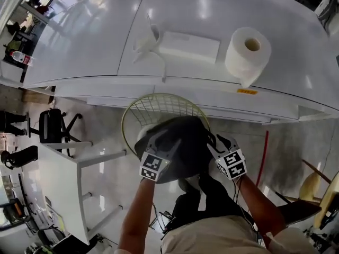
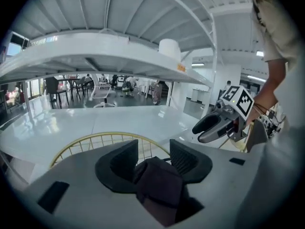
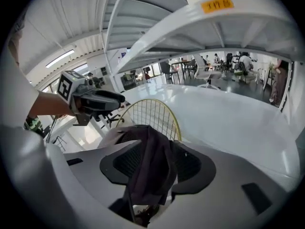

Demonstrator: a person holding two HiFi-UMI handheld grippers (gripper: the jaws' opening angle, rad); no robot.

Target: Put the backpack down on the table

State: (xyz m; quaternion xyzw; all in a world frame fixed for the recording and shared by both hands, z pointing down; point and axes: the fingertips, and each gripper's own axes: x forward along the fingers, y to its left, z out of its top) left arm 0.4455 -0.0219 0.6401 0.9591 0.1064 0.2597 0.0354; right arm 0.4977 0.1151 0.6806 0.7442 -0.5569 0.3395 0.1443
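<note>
Backpack: the dark backpack (image 1: 179, 148) hangs between the two tools, below the front edge of the white worktop (image 1: 95, 41) and above a yellow wire basket (image 1: 159, 102). It is not on the worktop.
Grip, left: the left hand-held gripper (image 2: 153, 149) has its jaws spread. A wad of dark fabric lies low between them, and the pads do not appear to press on it.
Grip, right: the right hand-held gripper (image 3: 155, 151) is spread wide. Fabric is draped through the gap and looks unclamped.
Risk, drop: with both pairs of jaws apart, little seems to hold the bag. It could slide out and land in the basket or on the floor (image 1: 103, 118) instead of on the worktop.
Risk, snag: loose fabric or a strap could catch on a jaw or on the basket's wire rim and tug the bag askew when it is lifted.
Risk, clutter: a tissue box (image 1: 188, 45) and a toilet roll (image 1: 248, 49) sit near the front of the worktop. A bag swung up there could knock them.
Hidden: the head view buries both sets of jaw tips in the bag. Its straps and underside do not show, nor whether it already rests on the basket. The gripper views show only folds of cloth, not the bag's shape.
</note>
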